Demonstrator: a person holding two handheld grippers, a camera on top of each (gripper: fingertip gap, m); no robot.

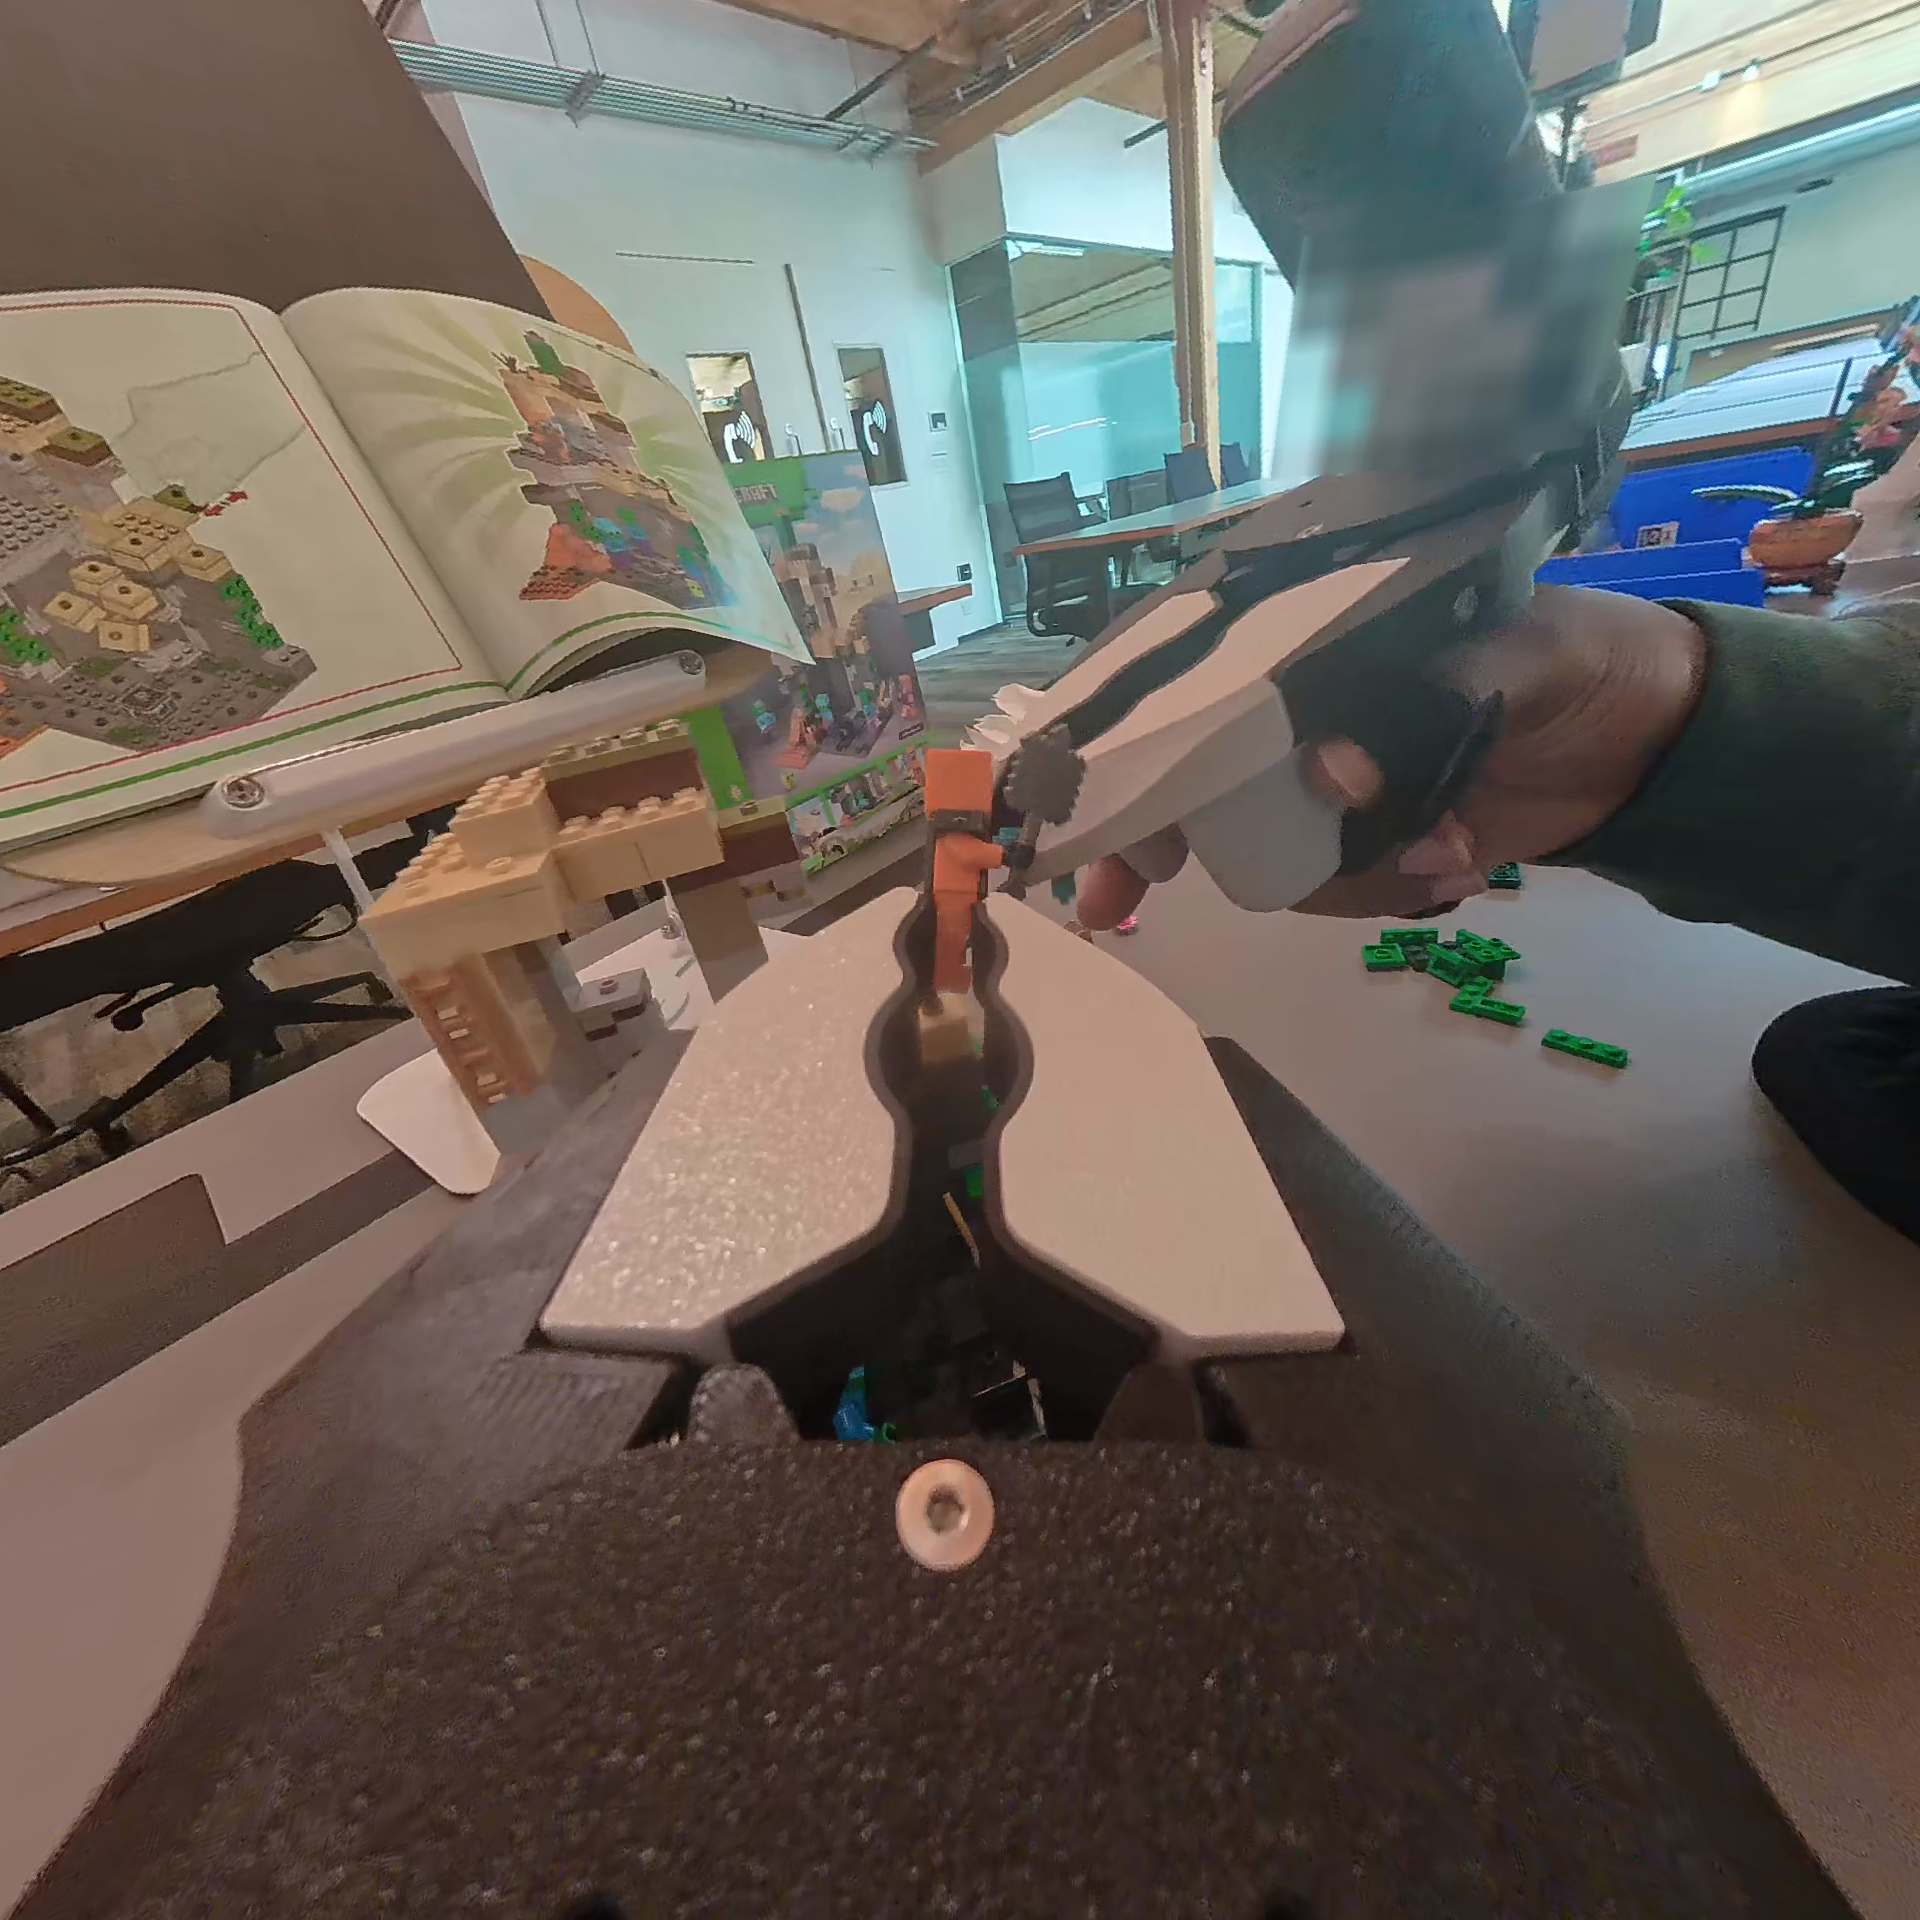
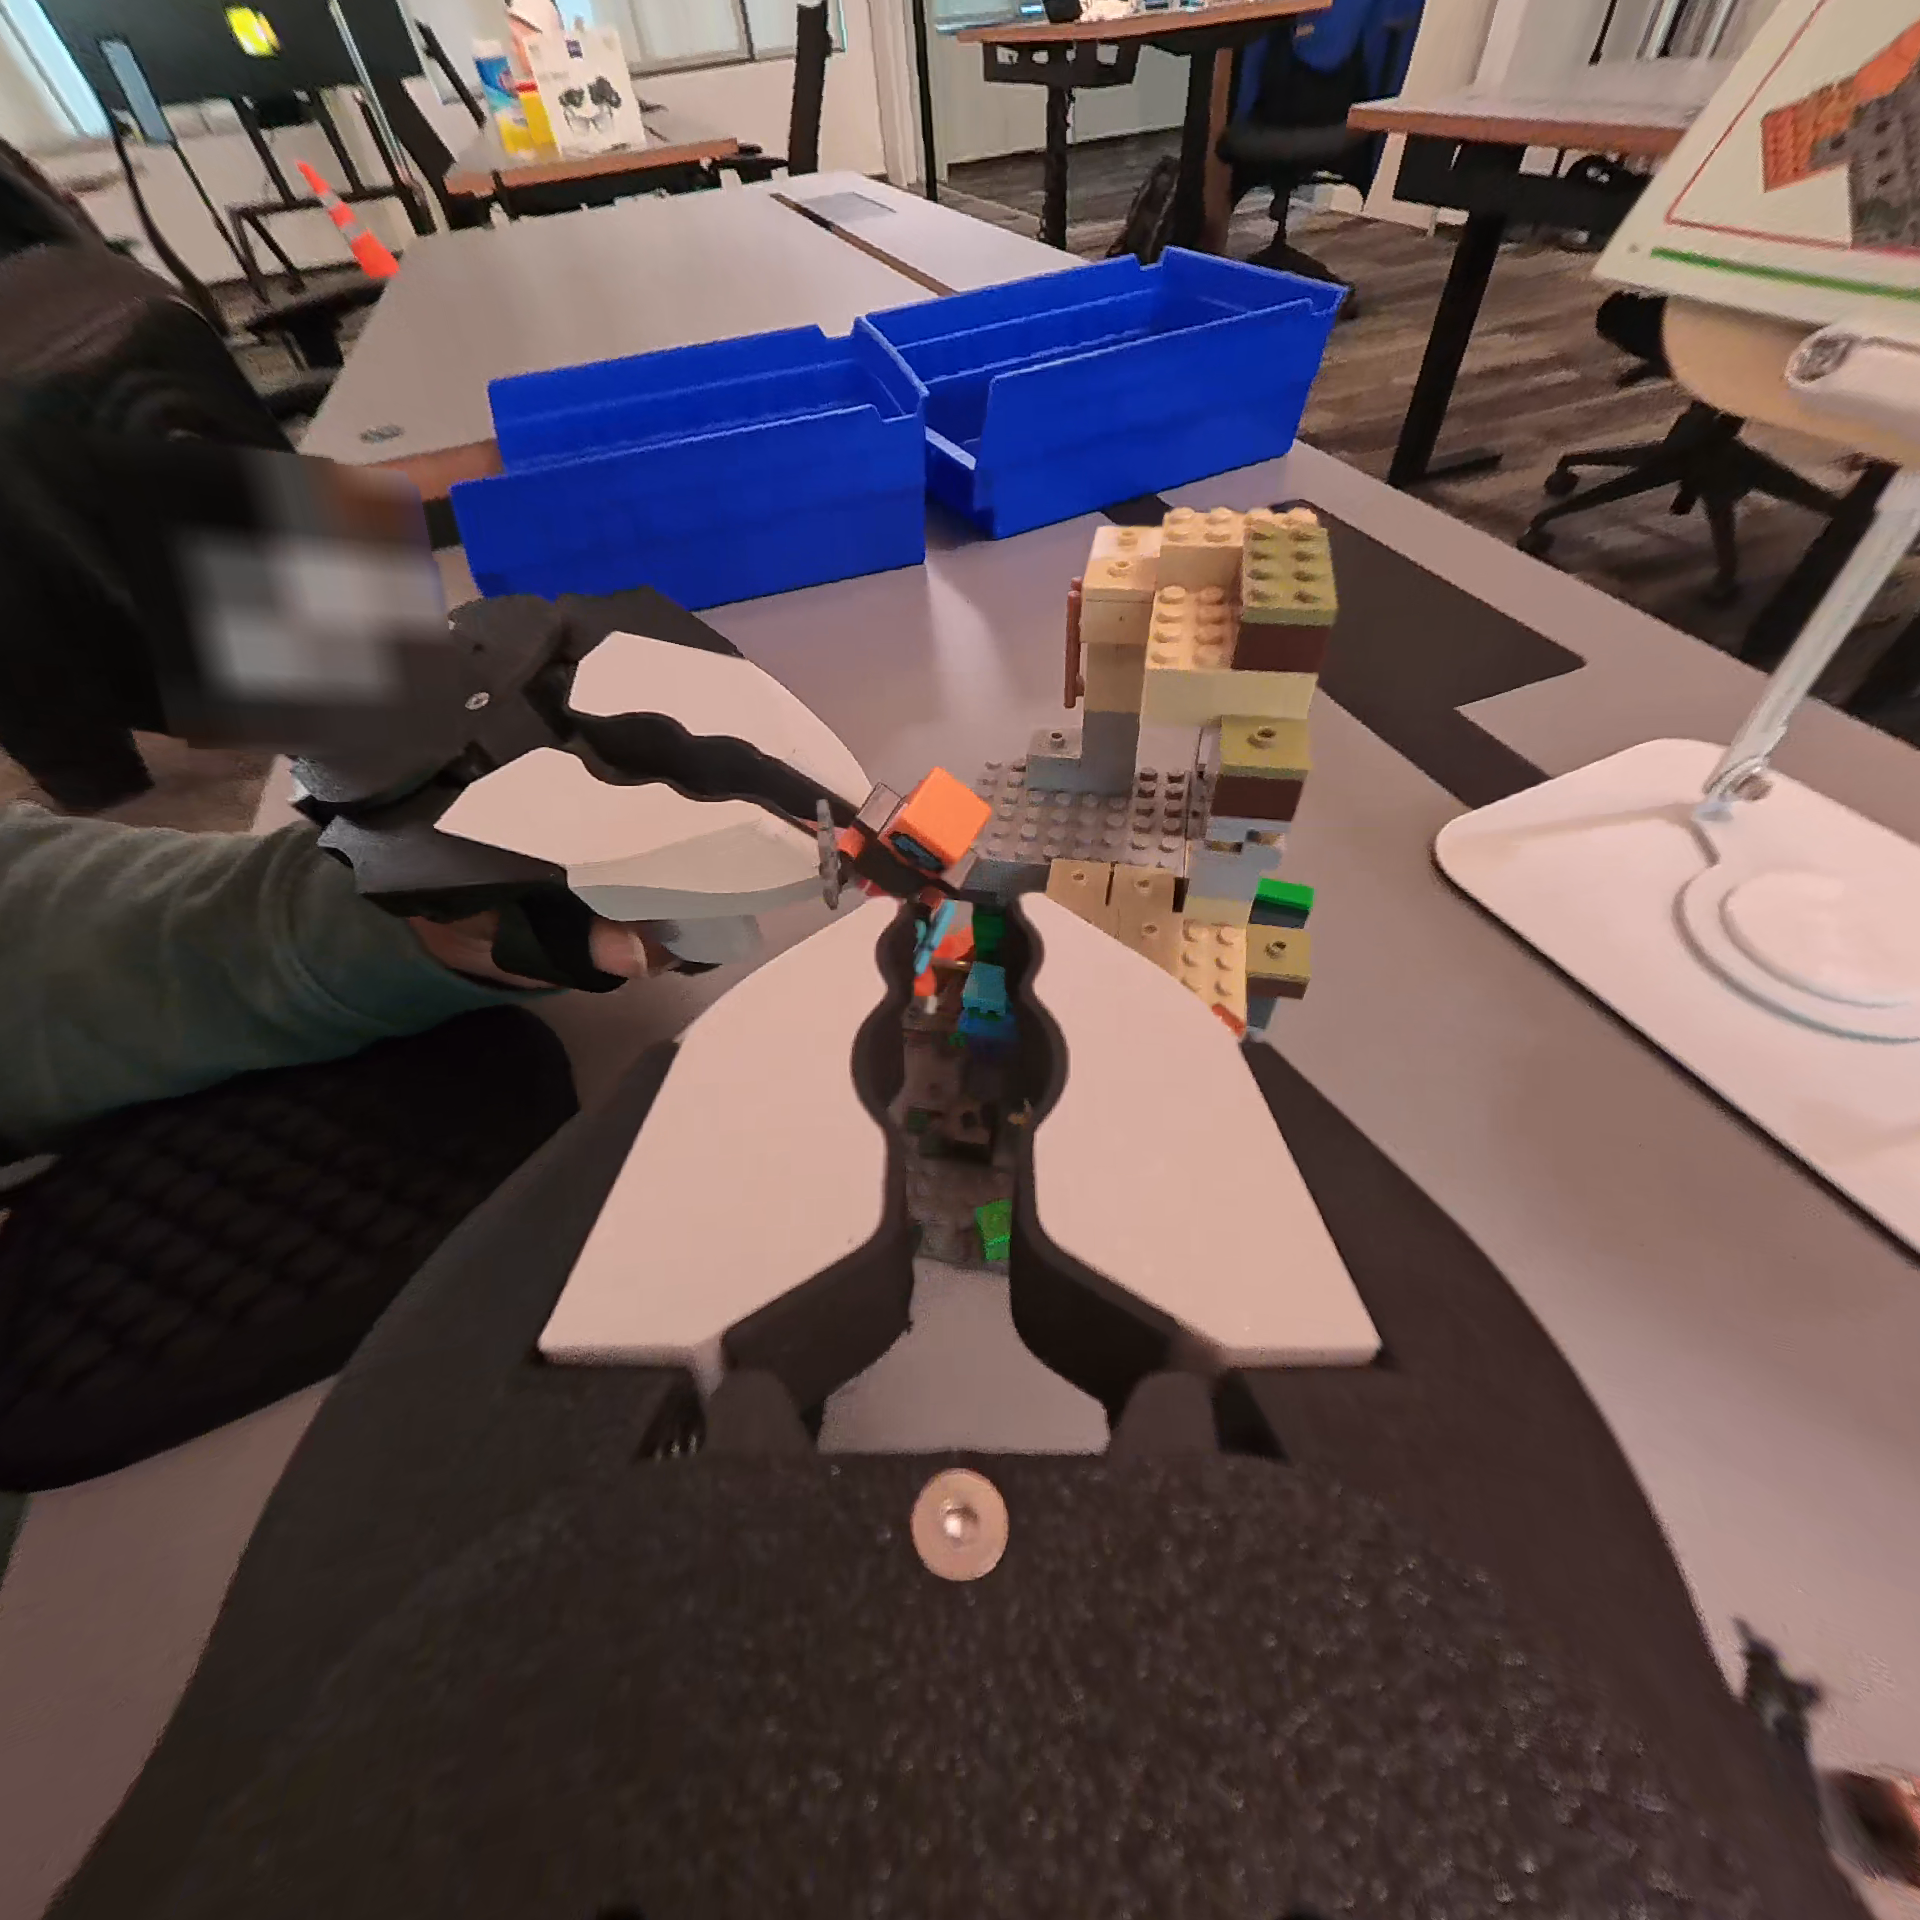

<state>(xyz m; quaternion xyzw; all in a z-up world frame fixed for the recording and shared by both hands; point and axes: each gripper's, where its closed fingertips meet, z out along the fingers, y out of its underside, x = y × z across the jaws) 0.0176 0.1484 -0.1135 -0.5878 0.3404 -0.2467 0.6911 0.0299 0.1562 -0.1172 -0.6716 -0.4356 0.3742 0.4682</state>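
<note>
Left claw (image 1: 948, 914): closed narrow on an orange toy figure (image 1: 958, 831) (blocky head, standing upright between the tips).
Right claw (image 1: 1013, 831): pinching a small grey toothed tool (image 1: 1042, 774) at the figure's hand.
Nearby: tan brick model (image 2: 1195, 748), green pieces (image 1: 1455, 966) on the table (image 1: 1558, 1195).

Open-plan office: rows of desks (image 2: 665, 270) and rolling chairs (image 1: 1065, 566) at upper frame, glass-walled meeting room (image 1: 1101, 353) centre top, exposed ceiling beams (image 1: 1039, 94) above.
</note>
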